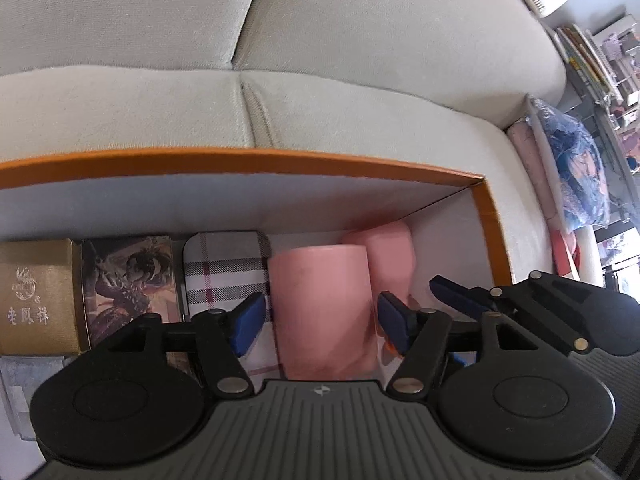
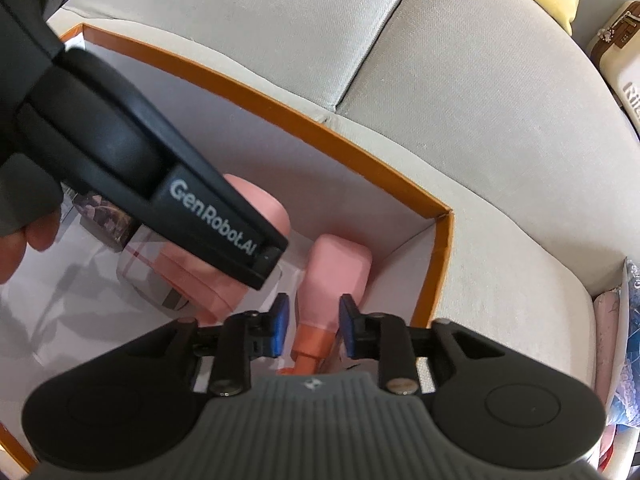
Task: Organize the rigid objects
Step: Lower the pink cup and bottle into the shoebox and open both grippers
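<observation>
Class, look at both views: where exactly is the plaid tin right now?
The plaid tin lies inside the orange-rimmed box, between the illustrated box and the pink cylinder.

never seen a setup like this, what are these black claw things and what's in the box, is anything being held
Each picture comes from a camera mounted on a hand-held two-finger gripper, looking forward along its blue-padded fingers. A person carries one in each hand; there is no robot arm.

The left gripper straddles a pink cylinder, with gaps between pads and cylinder, so it is open. The right gripper sits around the neck of a pink bottle; its pads look clear of it.

Both reach into an orange-edged box resting on a pale sofa. Along the box's far wall stand a gold box, an illustrated box and a plaid case. Nothing looks firmly gripped.
</observation>
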Available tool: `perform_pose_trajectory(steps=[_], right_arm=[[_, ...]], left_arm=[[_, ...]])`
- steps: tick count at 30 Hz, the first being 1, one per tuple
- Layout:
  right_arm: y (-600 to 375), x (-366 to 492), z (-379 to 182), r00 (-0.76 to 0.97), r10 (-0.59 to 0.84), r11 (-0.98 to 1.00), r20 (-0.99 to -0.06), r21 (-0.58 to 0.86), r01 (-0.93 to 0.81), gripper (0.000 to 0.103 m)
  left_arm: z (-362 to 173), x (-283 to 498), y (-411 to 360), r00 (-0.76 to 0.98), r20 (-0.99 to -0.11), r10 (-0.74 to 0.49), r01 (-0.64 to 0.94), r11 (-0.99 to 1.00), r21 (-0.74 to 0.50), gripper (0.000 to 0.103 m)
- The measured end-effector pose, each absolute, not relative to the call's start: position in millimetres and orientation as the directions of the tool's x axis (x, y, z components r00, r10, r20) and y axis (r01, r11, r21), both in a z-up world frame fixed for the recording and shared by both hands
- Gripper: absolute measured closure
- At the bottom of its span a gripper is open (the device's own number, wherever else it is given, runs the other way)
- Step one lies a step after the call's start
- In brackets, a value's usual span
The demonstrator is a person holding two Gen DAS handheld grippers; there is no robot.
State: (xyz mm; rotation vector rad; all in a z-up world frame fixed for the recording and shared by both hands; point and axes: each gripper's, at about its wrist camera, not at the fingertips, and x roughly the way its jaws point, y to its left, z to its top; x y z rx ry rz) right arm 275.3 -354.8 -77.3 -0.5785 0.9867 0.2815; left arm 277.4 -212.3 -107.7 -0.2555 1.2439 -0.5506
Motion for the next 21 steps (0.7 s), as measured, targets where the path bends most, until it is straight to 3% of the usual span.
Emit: perform_pose_trajectory(steps=[4,8,11,21], right_arm=[[-353.7,268.7,-73.9,0.535,-0.034,0.815,-0.844,-0.334,-0.474,0.066],[-355.3,265.7,-68.5,0.543,-0.037,0.817,-0.839,-0.338,-0.467,0.062],[-356.6,261.6,-64.1,0.542,-0.028,0.823,-0.840,-0.326,-0.464,0.058],[-360.1,248.9,-65.2,0.491,0.021,0.868,-0.871,-0.228,-0.441,0.058]], left_arm=[[-100.1,275.5,-207.2,0.225,-0.818,-0.529,0.262,0.842,-0.472,0.027],[-91.6,270.2,-198.5,0.221,-0.816,-0.535,0.296,0.834,-0.466,0.048],[-87.3,264.2,-192.3,0.217,-0.824,-0.524,0.319,0.836,-0.447,0.054],[-96.6,245.3,-173.1,0.187,-0.844,-0.503,0.315,0.845,-0.433,0.058]])
